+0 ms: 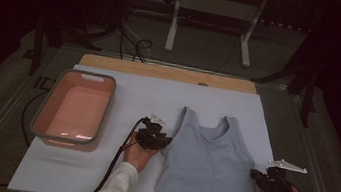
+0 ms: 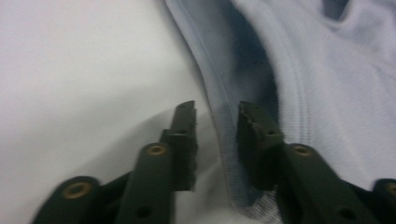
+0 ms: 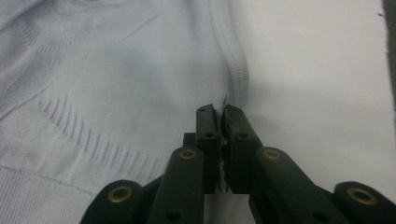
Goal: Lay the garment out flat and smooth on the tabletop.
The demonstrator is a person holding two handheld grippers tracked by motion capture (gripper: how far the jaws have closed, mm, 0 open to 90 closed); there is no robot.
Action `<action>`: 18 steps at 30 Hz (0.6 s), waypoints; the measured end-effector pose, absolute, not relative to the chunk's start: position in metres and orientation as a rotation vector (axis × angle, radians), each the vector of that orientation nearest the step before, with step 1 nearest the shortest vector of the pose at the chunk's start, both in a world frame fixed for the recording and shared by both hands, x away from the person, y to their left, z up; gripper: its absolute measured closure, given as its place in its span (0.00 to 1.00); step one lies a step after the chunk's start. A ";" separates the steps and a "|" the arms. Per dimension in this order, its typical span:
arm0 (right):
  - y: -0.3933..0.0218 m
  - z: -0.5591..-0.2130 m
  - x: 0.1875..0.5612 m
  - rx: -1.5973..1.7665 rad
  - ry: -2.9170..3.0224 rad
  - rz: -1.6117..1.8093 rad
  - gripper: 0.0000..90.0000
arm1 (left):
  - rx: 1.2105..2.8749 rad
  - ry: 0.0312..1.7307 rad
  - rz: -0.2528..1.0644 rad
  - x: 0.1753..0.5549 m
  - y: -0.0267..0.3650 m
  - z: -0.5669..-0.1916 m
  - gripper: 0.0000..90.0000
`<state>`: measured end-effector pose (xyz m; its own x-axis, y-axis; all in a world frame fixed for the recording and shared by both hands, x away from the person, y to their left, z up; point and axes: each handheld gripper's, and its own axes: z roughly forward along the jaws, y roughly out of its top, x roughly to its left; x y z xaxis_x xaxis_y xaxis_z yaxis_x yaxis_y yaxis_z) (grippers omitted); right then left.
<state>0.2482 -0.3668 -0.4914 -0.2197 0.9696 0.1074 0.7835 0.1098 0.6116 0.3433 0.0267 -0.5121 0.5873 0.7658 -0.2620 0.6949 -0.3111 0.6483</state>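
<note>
Fingers of the left gripper (image 2: 215,135) released, right gripper (image 3: 222,122) grasping one tank top (image 1: 210,157); one basin (image 1: 40,113).

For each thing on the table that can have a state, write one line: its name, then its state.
Tank top: spread flat on the white mat, straps away from the person.
Pink tub: upright, nothing inside.
Left tongs: jaws apart, the top's side edge between them, not pressed.
Right tongs: jaws shut, pinching the top's other side edge.
</note>
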 end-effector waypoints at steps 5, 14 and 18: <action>-0.372 -0.491 0.247 1.747 2.058 0.770 0.97 | 2.069 1.146 0.098 0.343 0.020 -0.515 0.65; -0.373 -0.490 0.246 1.741 2.057 0.759 0.97 | 2.113 1.128 0.085 0.341 0.006 -0.519 0.86; -0.369 -0.490 0.247 1.696 2.082 0.763 0.97 | 2.138 1.102 0.113 0.340 0.003 -0.518 0.98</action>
<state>0.2468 -0.3690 -0.4901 -0.2236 0.9724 0.0661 0.7849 0.1395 0.6037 0.3396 0.0029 -0.5181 0.6309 0.7399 -0.2336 0.6769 -0.3778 0.6317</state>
